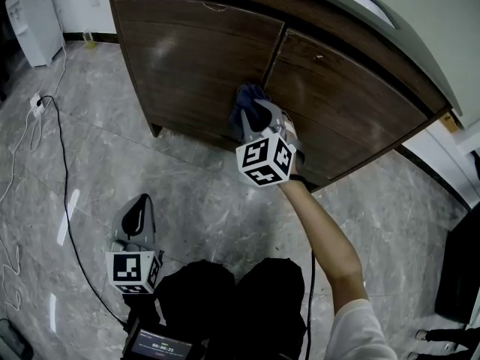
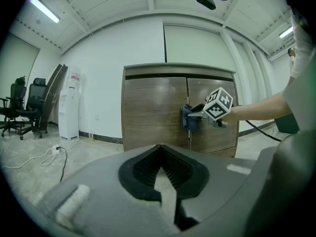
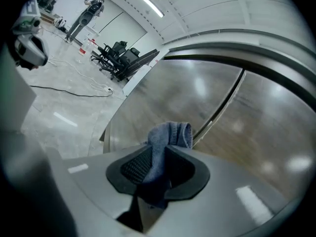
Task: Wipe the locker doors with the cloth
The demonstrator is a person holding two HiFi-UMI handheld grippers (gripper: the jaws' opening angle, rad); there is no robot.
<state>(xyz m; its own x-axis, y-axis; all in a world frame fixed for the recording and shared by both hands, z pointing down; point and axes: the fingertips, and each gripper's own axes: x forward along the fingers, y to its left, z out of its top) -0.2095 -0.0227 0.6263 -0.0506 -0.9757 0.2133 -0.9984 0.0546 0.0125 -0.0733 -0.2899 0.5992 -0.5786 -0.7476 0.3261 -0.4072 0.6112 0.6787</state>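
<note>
The wooden locker has a left door and a right door that meet at a narrow seam. My right gripper is shut on a blue cloth, which it holds against the doors at that seam, about mid-height. In the right gripper view the cloth sticks up from between the jaws, right in front of the left door. My left gripper hangs low over the floor, well back from the locker, with its jaws together and nothing in them. From the left gripper view, the cloth and right gripper show far ahead.
A white appliance stands at the far left by the wall. A black cable runs across the marble floor from a plug. Office chairs stand further left. My dark trousers fill the bottom, with a dark object at the right.
</note>
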